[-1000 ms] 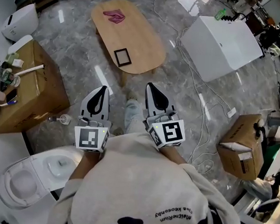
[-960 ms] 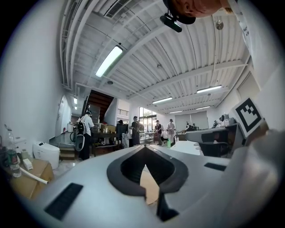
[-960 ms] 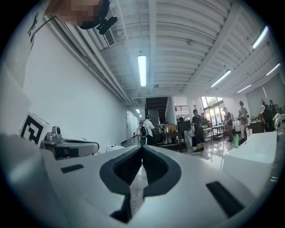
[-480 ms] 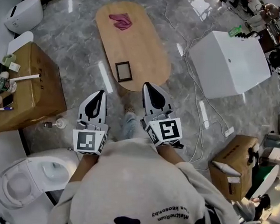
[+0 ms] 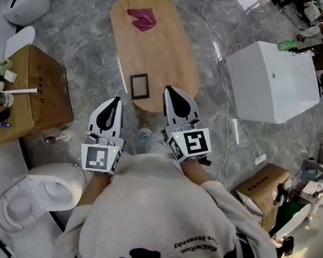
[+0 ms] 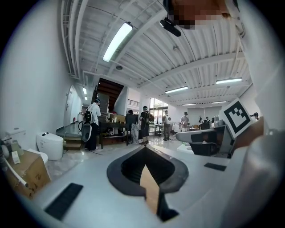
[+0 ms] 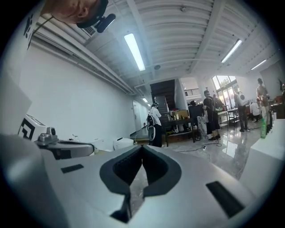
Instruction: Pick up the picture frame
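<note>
A small dark picture frame (image 5: 138, 85) lies flat near the near end of the oval wooden table (image 5: 172, 49). My left gripper (image 5: 116, 101) hangs over the floor just short of the table's near end, jaws shut and empty. My right gripper (image 5: 170, 91) is shut too, its tip at the table's near edge, right of the frame. In the left gripper view the left gripper (image 6: 144, 150) shows closed jaws with nothing between them. The right gripper view shows the right gripper (image 7: 141, 149) closed the same way; the frame is hidden there.
A crumpled red cloth (image 5: 143, 18) lies at the table's far end. A cardboard box (image 5: 26, 97) with bottles stands at left, a toilet (image 5: 29, 199) at lower left. A white cabinet (image 5: 272, 81) and cables (image 5: 235, 136) are at right, another box (image 5: 262, 190) at lower right.
Both grippers and the person have moved toward the table; the frame and table end now sit much nearer the gripper tips. Both stayed shut.
</note>
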`<state>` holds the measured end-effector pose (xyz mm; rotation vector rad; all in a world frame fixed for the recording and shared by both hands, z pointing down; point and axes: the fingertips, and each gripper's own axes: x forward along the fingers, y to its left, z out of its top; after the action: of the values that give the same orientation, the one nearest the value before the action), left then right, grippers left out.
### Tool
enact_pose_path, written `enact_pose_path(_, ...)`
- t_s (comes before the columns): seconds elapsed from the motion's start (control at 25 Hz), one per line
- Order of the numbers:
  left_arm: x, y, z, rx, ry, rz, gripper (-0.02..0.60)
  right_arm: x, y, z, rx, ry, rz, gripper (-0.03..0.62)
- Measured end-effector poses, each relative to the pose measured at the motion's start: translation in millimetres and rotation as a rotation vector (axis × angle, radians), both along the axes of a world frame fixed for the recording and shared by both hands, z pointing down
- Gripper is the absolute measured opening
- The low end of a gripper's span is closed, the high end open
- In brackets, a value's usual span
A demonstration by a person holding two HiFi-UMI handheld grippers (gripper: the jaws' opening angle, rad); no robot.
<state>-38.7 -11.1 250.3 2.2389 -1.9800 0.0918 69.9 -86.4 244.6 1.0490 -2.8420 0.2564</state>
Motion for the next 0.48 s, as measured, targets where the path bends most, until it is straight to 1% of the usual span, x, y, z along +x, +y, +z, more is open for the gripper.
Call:
enact_pose_path(0.2, -6, -25, 14, -0.017, 0.009, -0.028, 0.008, -12, -32, 16, -0.018, 0.011, -0.046, 0.008)
enact_pose_path(0.48, -32, -34, 34, -0.060, 0.031, -0.066, 0.008, -34, -46, 41, -0.067, 0.043, -0.090, 0.008)
